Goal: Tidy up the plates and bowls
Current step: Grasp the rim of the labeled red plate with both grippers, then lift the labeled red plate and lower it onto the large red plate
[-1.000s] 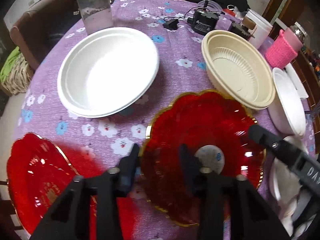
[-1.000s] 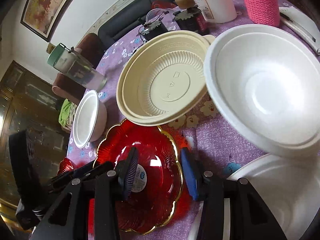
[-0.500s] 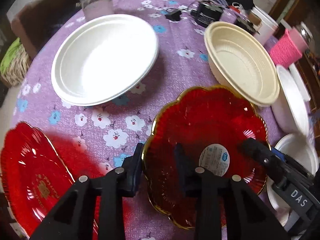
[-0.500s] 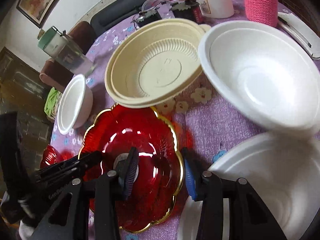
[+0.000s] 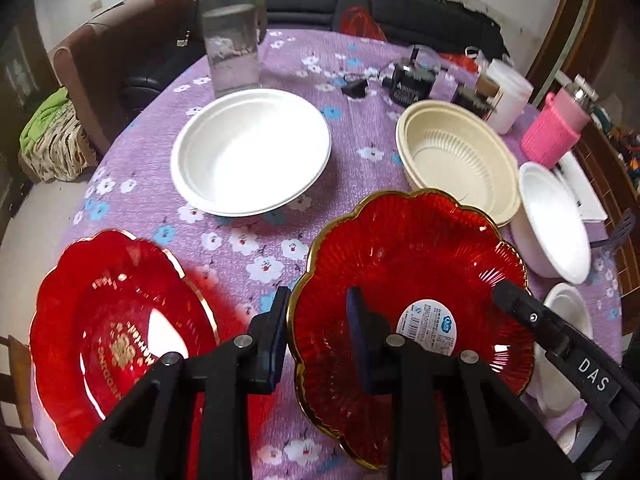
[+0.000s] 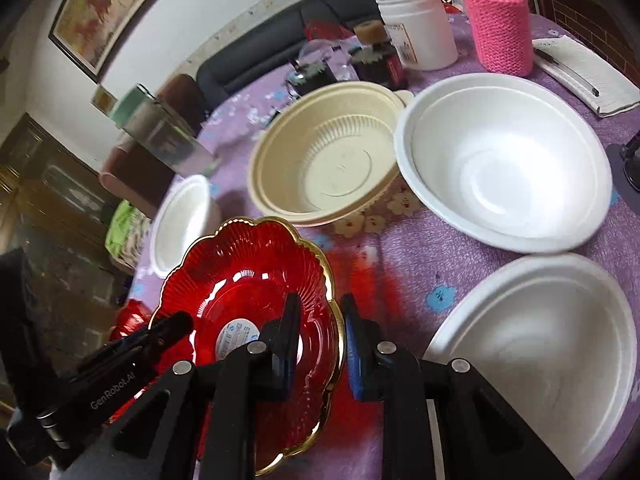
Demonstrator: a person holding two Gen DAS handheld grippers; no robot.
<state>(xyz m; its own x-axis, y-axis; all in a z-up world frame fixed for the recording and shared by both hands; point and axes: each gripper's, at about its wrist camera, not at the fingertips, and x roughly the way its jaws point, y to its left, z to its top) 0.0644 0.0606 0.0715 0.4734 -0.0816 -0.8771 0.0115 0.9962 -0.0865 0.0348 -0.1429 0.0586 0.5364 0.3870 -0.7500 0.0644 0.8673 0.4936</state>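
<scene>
A red gold-rimmed plate (image 5: 408,264) is held up off the purple tablecloth by both grippers. My left gripper (image 5: 318,320) is shut on its left rim, one finger under and one inside. My right gripper (image 6: 320,328) is shut on the opposite rim of the plate (image 6: 248,284). A second red plate (image 5: 116,332) lies on the table to the left. A white plate (image 5: 252,156), a beige ribbed bowl (image 5: 456,160) and a white bowl (image 5: 552,220) sit beyond. In the right wrist view the beige bowl (image 6: 324,164), a large white bowl (image 6: 500,160) and a white plate (image 6: 548,336) show.
A water bottle (image 5: 230,36) stands at the back left. A black adapter with cable (image 5: 408,80), a white jar (image 6: 416,28), a pink knitted cup (image 6: 500,24) and a notebook with pen (image 6: 580,76) crowd the back right. Chairs and a sofa ring the table.
Both grippers have closed on the red plate's rim and lifted it off the table. The view has risen and pulled back, so more of the left red plate shows.
</scene>
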